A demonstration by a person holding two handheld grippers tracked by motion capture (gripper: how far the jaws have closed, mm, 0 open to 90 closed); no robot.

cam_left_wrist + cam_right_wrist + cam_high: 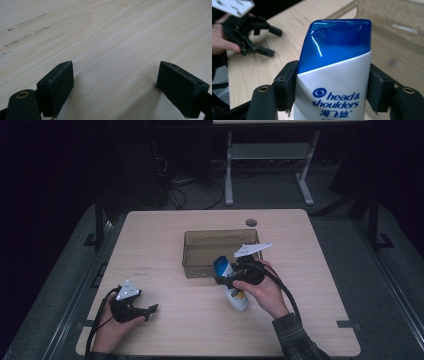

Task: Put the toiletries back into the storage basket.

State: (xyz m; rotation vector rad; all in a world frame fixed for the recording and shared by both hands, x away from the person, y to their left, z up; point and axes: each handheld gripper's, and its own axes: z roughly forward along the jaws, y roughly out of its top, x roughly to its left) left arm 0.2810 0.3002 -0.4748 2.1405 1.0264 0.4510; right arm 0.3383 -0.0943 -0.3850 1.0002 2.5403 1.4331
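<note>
A white shampoo bottle point(236, 298) with a blue cap point(220, 266) is tilted above the wooden table point(165, 235), cap end toward the far side. My right gripper point(225, 280) is shut on it just below the cap. In the right gripper view the black pads point(285, 85) press both sides of the bottle point(337, 72). A brown translucent bin point(220, 236) stands just beyond the bottle. My left gripper point(150, 312) rests low near the table's front left corner. Its jaws stand wide apart in the left gripper view point(115, 87), with bare wood between them.
The bin's wall point(397, 37) is close on the right in the right gripper view, and the left gripper point(270, 41) with its hand lies farther off at the left. A round cable hole point(251, 222) sits near the table's far edge. A desk frame point(270, 165) stands behind the table.
</note>
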